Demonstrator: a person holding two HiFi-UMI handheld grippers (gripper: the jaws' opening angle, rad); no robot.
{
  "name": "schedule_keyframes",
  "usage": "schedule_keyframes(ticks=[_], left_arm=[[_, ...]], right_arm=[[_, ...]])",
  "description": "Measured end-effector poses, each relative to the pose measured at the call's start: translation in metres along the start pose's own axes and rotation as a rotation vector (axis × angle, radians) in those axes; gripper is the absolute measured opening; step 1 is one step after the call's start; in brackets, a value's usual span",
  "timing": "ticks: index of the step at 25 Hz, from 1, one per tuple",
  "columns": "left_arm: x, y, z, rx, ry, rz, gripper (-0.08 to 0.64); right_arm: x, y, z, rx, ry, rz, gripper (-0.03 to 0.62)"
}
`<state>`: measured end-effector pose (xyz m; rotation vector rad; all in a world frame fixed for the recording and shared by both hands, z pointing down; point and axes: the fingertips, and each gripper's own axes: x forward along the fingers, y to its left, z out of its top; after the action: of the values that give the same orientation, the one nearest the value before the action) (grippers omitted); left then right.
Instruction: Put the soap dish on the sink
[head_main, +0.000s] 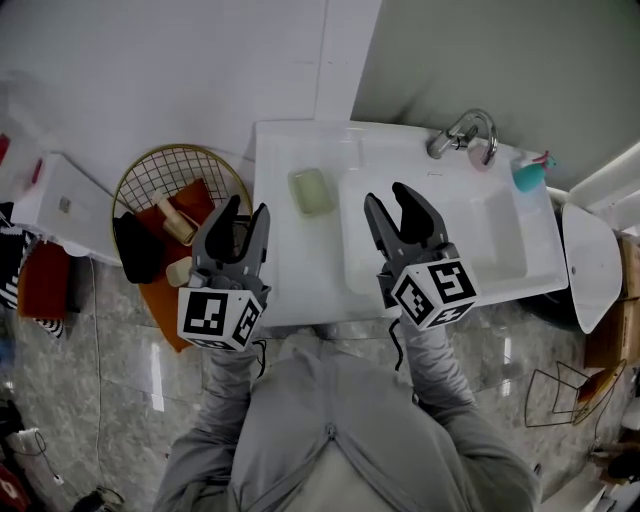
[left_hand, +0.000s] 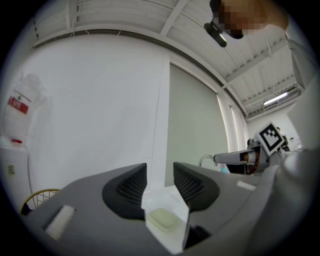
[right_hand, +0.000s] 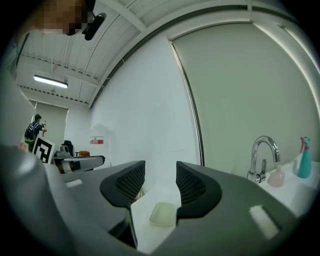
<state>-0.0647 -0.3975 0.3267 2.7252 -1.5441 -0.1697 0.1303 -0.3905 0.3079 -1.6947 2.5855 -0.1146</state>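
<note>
A pale green soap dish (head_main: 311, 191) lies flat on the left ledge of the white sink (head_main: 290, 290), beside the basin. It shows between the jaws in the left gripper view (left_hand: 162, 219) and in the right gripper view (right_hand: 163, 214). My left gripper (head_main: 243, 219) is held near the sink's left front edge, open and empty. The right gripper (head_main: 392, 201) hovers over the basin, open with nothing between its fingers. Both sit short of the dish.
A chrome faucet (head_main: 462, 133) stands at the back of the sink, with a teal bottle (head_main: 528, 174) to its right. A wire basket (head_main: 180, 190) with several items sits on the floor to the left. A white lidded bin (head_main: 590, 260) is at the right.
</note>
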Motion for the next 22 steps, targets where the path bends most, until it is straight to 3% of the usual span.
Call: schedule_keyframes(ticks=[22], left_arm=[[-0.024,-0.032,0.015,0.025,-0.01,0.045,0.176]], right_arm=[[-0.041,-0.001,0.009,-0.038,-0.04,0.011,0.184]])
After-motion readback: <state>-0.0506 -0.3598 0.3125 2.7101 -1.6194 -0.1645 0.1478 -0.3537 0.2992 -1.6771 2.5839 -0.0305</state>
